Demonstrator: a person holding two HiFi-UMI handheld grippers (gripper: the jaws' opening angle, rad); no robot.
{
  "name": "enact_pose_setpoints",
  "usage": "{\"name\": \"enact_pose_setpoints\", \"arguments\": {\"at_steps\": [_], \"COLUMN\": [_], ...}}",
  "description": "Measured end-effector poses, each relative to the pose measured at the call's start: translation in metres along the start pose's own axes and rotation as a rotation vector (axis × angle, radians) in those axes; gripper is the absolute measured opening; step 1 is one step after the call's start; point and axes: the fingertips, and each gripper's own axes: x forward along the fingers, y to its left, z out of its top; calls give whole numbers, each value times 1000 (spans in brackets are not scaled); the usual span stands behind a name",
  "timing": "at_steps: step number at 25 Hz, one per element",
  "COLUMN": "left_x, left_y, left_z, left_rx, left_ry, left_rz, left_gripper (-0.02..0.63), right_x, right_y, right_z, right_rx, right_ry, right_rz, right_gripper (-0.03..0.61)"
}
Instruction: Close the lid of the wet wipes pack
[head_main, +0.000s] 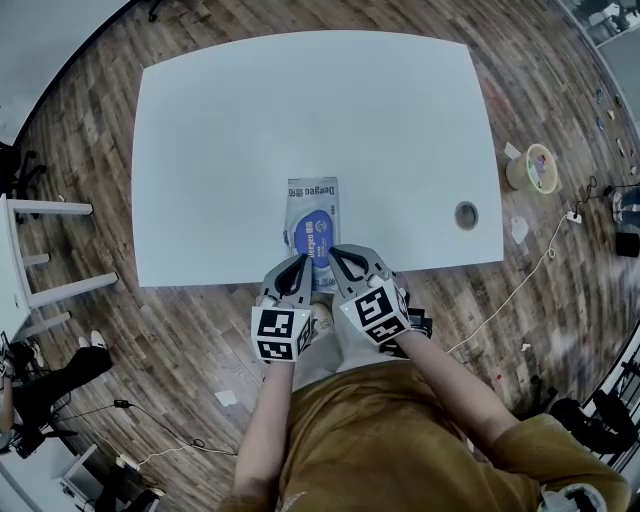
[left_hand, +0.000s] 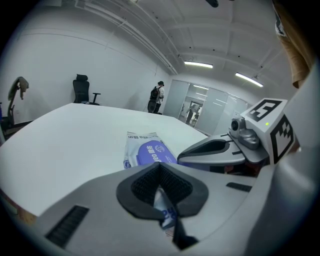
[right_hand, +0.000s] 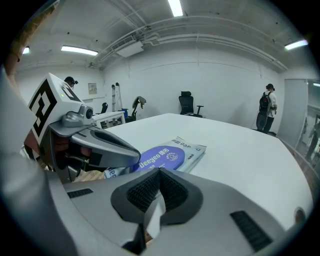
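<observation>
The wet wipes pack (head_main: 312, 212), white with a blue oval lid (head_main: 314, 233), lies lengthwise on the white table (head_main: 250, 120) close to its near edge. The lid looks flat against the pack. My left gripper (head_main: 300, 268) and right gripper (head_main: 345, 264) sit side by side at the pack's near end. In the left gripper view the jaws (left_hand: 161, 189) are shut on a printed strip of the pack's edge, and the pack (left_hand: 147, 150) stretches away beyond. In the right gripper view the jaws (right_hand: 159, 194) are shut on a white strip of that same end, with the pack (right_hand: 172, 156) ahead.
A round cable hole (head_main: 466, 214) sits near the table's right front corner. A tape roll (head_main: 530, 167) and a cable lie on the wood floor at right. White shelving (head_main: 20, 260) stands at left. A person (left_hand: 158, 97) stands far off by an office chair (left_hand: 82, 90).
</observation>
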Motion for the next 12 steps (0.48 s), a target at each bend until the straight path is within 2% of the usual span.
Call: {"name": "enact_pose_setpoints", "arguments": {"at_steps": [12], "left_x": [3], "left_y": [3], "left_z": [-2], "left_rx": [-2], "left_ry": [12], "left_rz": [-4], "left_gripper": [-5], "right_x": [3], "right_y": [0], "right_z": [-4], "right_rx": [12], "right_ry": [41], "right_rz": [17], "right_gripper": [6]}}
